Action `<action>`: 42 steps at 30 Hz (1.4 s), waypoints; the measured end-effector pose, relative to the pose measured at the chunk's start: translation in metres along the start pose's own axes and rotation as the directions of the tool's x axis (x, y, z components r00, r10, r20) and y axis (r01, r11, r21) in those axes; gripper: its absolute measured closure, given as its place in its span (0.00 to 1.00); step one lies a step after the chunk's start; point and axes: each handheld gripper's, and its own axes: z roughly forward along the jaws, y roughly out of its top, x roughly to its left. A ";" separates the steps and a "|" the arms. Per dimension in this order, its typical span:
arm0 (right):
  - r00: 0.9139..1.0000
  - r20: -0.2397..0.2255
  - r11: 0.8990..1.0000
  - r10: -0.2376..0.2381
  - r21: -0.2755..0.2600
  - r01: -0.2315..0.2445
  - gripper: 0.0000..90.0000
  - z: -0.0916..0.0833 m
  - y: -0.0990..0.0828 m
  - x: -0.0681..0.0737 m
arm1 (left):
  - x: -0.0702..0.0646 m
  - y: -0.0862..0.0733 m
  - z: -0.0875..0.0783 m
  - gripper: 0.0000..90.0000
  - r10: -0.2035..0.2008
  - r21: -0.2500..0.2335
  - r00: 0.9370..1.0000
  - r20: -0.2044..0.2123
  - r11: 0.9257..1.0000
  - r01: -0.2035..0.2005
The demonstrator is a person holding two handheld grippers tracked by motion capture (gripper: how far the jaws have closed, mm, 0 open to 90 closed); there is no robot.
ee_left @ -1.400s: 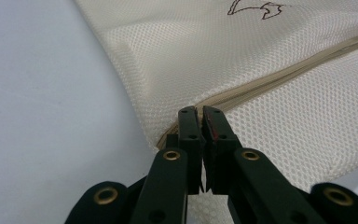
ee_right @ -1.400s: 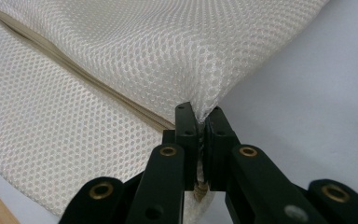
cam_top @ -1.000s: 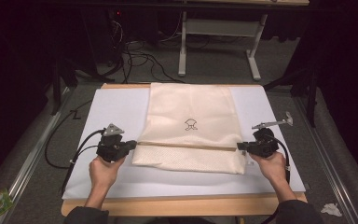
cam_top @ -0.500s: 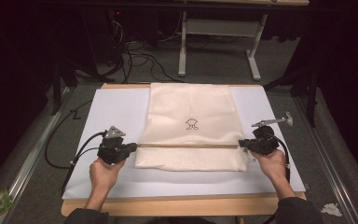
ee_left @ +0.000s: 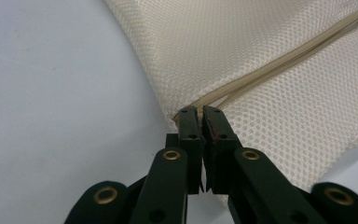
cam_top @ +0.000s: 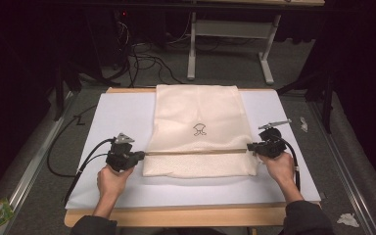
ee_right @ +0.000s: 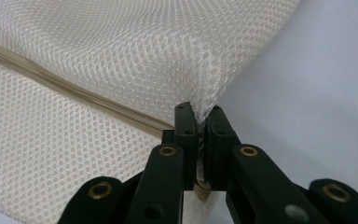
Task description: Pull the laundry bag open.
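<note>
Mesh laundry bag [cam_top: 198, 129] half folded on counter [cam_top: 117, 115]: left gripper [cam_top: 142, 155] and right gripper [cam_top: 250, 147] fingers pinching fold-edge corners; near flap folded, further folds remain

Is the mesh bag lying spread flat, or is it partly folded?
Partly folded. The mesh bag has its near part doubled over along a seam line, with the left gripper and right gripper pinching the corners.

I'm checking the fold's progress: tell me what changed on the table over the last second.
The folded near edge of the mesh bag moved slightly farther up the white board, away from the person, carried by both tools. The left tool and the right tool stay clamped on the bag's two ends at the zipper line. The bag's far part and the printed logo stayed put.
</note>
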 end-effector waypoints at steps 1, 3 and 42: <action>1.000 0.003 1.000 0.000 0.003 0.000 0.96 0.002 0.001 0.000 | 0.001 0.001 0.001 0.97 -0.005 -0.003 1.000 0.001 1.000 0.005; 1.000 0.004 1.000 -0.001 0.007 0.001 0.96 0.004 0.001 0.000 | 0.002 0.001 0.002 0.97 -0.009 -0.003 1.000 0.000 1.000 0.009; 1.000 -0.010 0.995 0.024 -0.093 -0.025 0.53 -0.003 -0.022 0.005 | -0.004 -0.007 -0.011 0.54 0.041 -0.115 0.997 0.068 0.993 -0.033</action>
